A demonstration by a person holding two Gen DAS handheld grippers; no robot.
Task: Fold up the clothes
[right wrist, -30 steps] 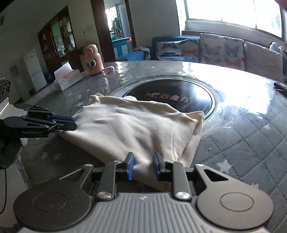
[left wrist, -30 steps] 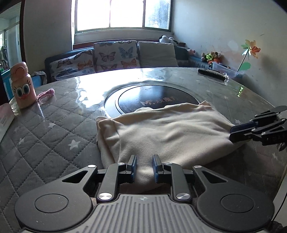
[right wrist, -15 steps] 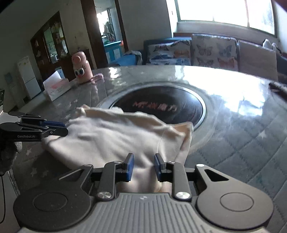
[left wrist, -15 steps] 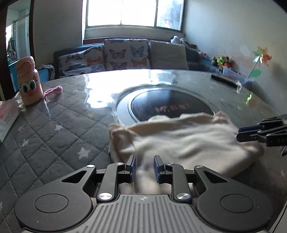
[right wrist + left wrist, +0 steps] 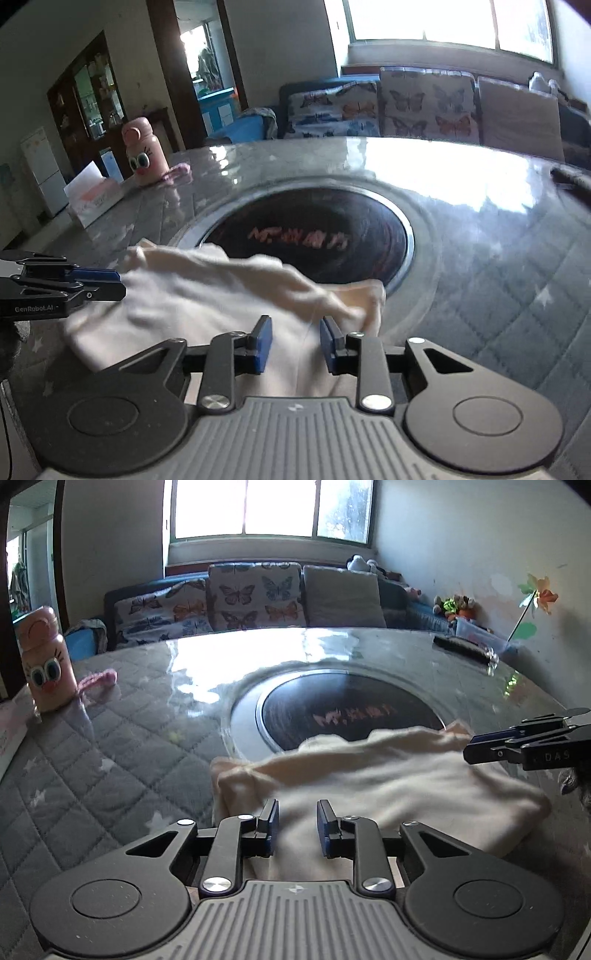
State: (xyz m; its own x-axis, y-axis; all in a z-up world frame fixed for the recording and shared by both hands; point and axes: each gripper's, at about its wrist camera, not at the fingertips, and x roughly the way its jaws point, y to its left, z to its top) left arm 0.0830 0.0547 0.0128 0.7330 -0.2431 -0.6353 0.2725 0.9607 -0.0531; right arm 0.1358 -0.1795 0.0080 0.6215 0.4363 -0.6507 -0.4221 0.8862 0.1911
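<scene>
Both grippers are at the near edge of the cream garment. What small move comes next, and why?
Probably close both grippers on the near edge. The left gripper and right gripper each show fabric of the cream garment between open fingers, so nothing is pinched. The garment lies bunched, its far side over the dark round inset in the table; gripping comes before folding.

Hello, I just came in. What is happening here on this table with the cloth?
A person is folding a cream garment on a round table with a quilted grey cover, using one hand-held gripper in each hand. The left hand-held gripper and the right hand-held gripper are each at a near edge of the garment, jaws apart with fabric between the fingers. The garment lies bunched, its far edge over the dark round centre plate. A pink bottle stands far off.
</scene>
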